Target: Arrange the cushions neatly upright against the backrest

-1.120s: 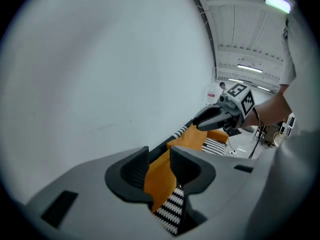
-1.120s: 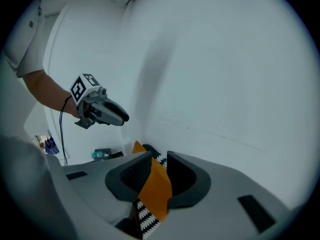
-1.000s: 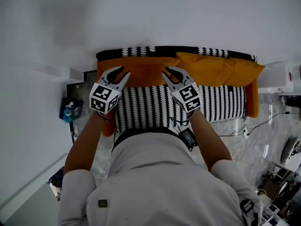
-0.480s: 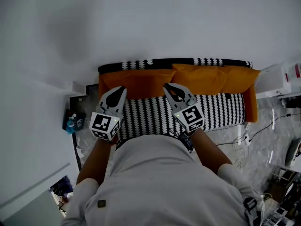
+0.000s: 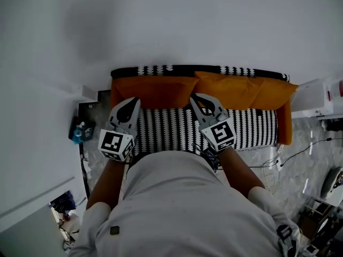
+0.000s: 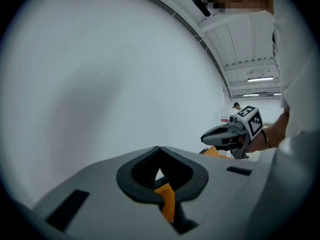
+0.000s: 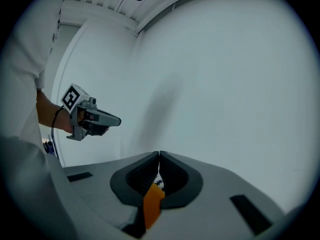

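Two orange cushions sit side by side along the backrest [image 5: 161, 69] of a sofa [image 5: 252, 125] with a black and white zigzag cover. The sofa stands against a plain white wall [image 5: 161, 25].

On the far left, the left gripper [image 5: 134, 100] reaches over the seat to the lower left corner of the left cushion [image 5: 155, 91]. Its jaws have just been closing, and now they are shut tight on a fold of the orange cloth. The cloth pokes out between them.

The left cushion leans on the backrest, between the two grippers.

Next comes the right gripper [image 5: 195, 97]. It is at the lower right corner of the left cushion, right where the two cushions meet. Its jaws have just been closing too, and they pinch orange cloth as well. A bit of the zigzag cover shows just past the tips.

The right cushion [image 5: 241, 90] lies further right, against the backrest. It touches the left cushion, and no gripper is on it.
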